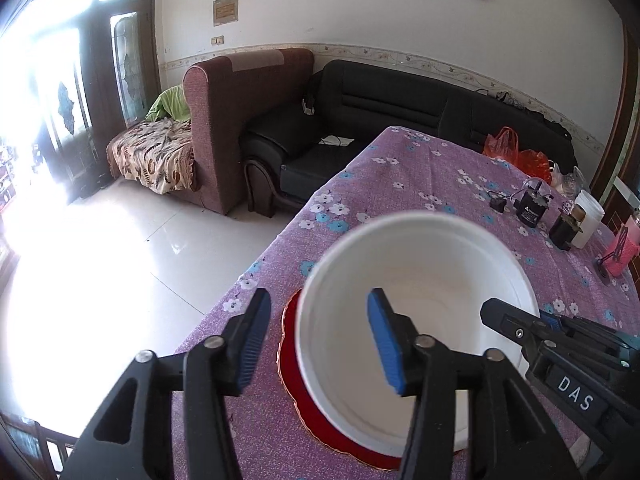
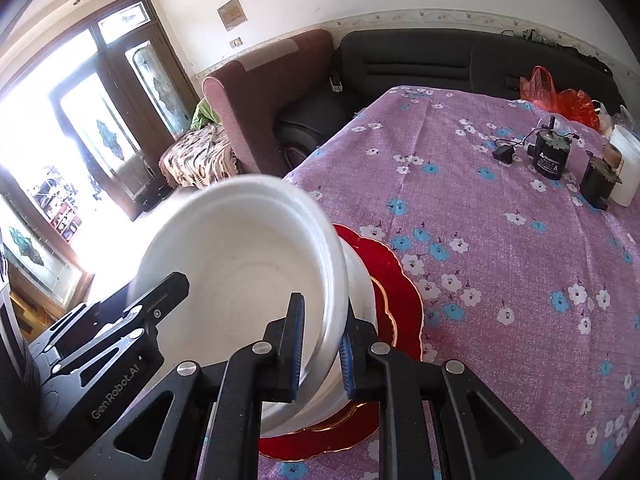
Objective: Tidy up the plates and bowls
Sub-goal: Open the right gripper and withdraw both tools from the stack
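Observation:
A white bowl (image 1: pixel 420 280) sits tilted over a red, gold-rimmed plate (image 1: pixel 290 360) near the left edge of the purple flowered tablecloth (image 1: pixel 420 176). My left gripper (image 1: pixel 320 320) is open, with the bowl's left rim between its blue pads but untouched by them. My right gripper (image 1: pixel 516 328) grips the opposite rim. In the right wrist view my right gripper (image 2: pixel 322 320) is shut on the bowl (image 2: pixel 240 248), one pad inside and one outside the wall. The red plate (image 2: pixel 384 272) lies under and beyond it. My left gripper (image 2: pixel 160 296) shows at the bowl's far side.
At the table's far right stand two black motors (image 2: pixel 548 156), a white tub (image 2: pixel 628 160), a pink cup (image 1: pixel 624 248) and orange bags (image 2: pixel 560 96). The table's left edge drops to a tiled floor (image 1: pixel 120 260). A maroon armchair (image 1: pixel 240 120) and a black sofa (image 1: pixel 380 108) stand behind.

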The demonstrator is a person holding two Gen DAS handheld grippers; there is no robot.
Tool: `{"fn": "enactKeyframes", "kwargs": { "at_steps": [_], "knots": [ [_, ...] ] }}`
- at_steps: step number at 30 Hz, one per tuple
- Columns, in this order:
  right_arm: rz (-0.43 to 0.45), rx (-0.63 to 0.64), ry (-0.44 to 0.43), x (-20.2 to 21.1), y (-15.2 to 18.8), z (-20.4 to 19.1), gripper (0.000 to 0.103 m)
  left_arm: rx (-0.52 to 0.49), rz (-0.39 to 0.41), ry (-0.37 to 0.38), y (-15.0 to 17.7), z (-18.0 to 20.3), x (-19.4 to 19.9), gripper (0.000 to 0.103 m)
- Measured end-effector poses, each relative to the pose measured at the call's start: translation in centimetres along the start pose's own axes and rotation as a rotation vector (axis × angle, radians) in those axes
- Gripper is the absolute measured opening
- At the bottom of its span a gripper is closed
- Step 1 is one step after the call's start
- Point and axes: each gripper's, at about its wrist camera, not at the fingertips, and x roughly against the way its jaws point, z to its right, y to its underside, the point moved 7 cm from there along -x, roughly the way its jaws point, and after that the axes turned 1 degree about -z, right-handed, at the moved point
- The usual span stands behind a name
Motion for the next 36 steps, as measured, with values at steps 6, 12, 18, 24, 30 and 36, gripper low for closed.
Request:
{"fn": "enactKeyframes", "kwargs": {
  "at_steps": [6,12,18,24,30,36],
  "knots": [
    [0.003,-0.008,0.005,-0.3,-0.1,0.5,0.018,0.066,0.012,0.008,-0.1,-2.2,1.1,0.056],
    [0.081,-0.025,-0.024,1.0,-0.5,0.1,0.044,0.085,0.094,-0.004,-0.4,-2.8,4.0,0.071],
    [0.176,-0.064,-0.057,3.6,-1.1,0.6,0.062,0.053,0.202,-0.061,-0.9,-2.2,7.4,0.083],
    [0.243,-0.059,-0.033,7.1,-0.1,2.0,0.063,0.002,0.314,-0.151,-1.3,-1.1,10.8,0.094],
    [0.295,-0.068,-0.018,10.9,2.8,4.0,0.066,-0.063,0.380,-0.175,-1.2,1.5,13.2,0.099],
    [0.378,-0.097,0.020,15.6,4.9,7.3,0.070,-0.109,0.385,-0.128,-0.6,4.5,13.9,0.100]
  ]
}}
